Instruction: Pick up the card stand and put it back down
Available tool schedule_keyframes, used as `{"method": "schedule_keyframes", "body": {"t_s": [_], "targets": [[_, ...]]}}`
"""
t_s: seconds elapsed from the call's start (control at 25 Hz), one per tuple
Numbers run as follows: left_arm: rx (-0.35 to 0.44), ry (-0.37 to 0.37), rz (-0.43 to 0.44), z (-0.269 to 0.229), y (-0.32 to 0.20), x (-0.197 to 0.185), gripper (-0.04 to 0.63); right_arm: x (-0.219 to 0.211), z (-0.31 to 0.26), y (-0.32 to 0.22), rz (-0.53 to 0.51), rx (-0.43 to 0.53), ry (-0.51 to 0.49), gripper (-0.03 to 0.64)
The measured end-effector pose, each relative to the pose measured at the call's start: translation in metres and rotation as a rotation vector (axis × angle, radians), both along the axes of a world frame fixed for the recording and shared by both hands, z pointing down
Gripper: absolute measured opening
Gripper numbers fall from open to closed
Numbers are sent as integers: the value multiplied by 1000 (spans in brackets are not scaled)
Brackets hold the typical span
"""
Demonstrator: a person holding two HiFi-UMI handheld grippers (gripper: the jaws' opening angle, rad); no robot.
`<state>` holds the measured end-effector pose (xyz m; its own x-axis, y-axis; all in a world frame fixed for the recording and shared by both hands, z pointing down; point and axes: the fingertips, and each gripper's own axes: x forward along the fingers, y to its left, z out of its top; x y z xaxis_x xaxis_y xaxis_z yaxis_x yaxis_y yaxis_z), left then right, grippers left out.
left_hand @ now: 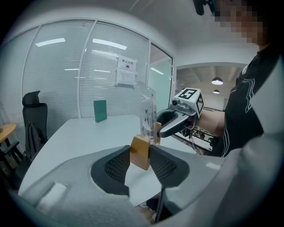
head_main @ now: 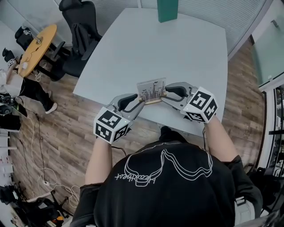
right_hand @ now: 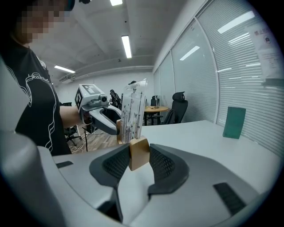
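The card stand (head_main: 152,91) is a wooden bar carrying a clear upright panel with a printed card, and it hangs in the air above the near edge of the white table (head_main: 177,48). My left gripper (head_main: 139,103) is shut on the bar's left end, whose wooden end block (left_hand: 140,152) sits between the ribbed pads. My right gripper (head_main: 164,96) is shut on the right end block (right_hand: 139,154). In each gripper view the clear panel (right_hand: 132,116) rises behind the block, with the opposite gripper (left_hand: 175,122) beyond it.
A green upright block (head_main: 167,9) stands at the table's far edge. A black office chair (head_main: 82,31) and a round wooden table (head_main: 37,46) are at the left over wood flooring. Glass walls with blinds lie beyond the table.
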<state>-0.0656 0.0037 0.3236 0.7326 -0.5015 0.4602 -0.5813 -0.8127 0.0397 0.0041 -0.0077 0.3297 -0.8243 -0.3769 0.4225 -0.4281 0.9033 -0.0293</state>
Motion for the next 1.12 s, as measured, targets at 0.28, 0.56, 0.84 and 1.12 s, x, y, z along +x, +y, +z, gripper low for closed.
{"method": "schedule_keyframes", "body": {"t_s": [0.28,0.56,0.84,1.12], "targets": [[-14,-14,2,-1,2,-1,144,-1,-1,2,5,4,10,143],[-4,-31,3,-2,2,-1,144,-1,-1,3,16,0,11,143],[-14,-25,-3,0,3,-2,144,-2,0,4,15,-3,12,143],[-16,-26,-1,-1,2,-1,144,-1,0,3,14,-11,7,143]]}}
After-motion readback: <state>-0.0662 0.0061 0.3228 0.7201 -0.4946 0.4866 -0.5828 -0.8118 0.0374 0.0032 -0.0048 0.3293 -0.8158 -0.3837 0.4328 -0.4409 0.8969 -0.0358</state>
